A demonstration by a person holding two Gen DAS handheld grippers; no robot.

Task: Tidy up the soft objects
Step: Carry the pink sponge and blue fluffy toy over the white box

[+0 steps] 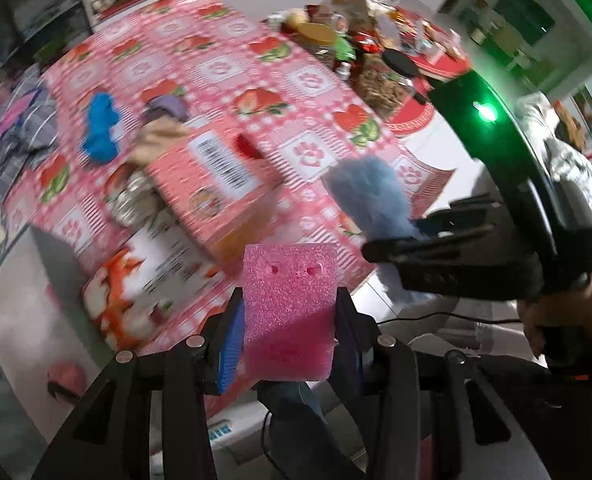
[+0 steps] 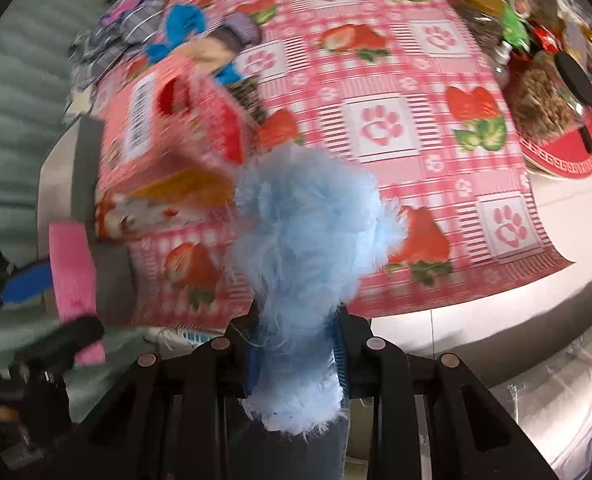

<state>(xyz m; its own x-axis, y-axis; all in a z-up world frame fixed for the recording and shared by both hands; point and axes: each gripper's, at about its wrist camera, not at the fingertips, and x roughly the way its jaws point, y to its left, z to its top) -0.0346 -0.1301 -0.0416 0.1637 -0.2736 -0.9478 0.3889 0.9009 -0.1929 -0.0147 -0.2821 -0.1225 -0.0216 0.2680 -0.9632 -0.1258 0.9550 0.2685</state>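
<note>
My left gripper [image 1: 290,308] is shut on a pink foam sponge [image 1: 290,300], held above the near edge of the table; the sponge also shows in the right wrist view [image 2: 74,272]. My right gripper [image 2: 297,332] is shut on a fluffy light-blue soft toy [image 2: 303,248], which also shows in the left wrist view [image 1: 371,196], to the right of the sponge. A pink cardboard box [image 1: 212,184] lies on the strawberry tablecloth [image 1: 307,148]. A bright blue soft object [image 1: 100,132], a purple one [image 1: 168,106] and a beige one [image 1: 156,142] lie beyond the box.
Jars, packets and a red round mat [image 2: 563,152] crowd the far right of the table. Grey striped cloth [image 1: 12,136] lies off the left edge. A white surface and cable [image 1: 435,316] lie below the table's near edge. Both views are motion-blurred.
</note>
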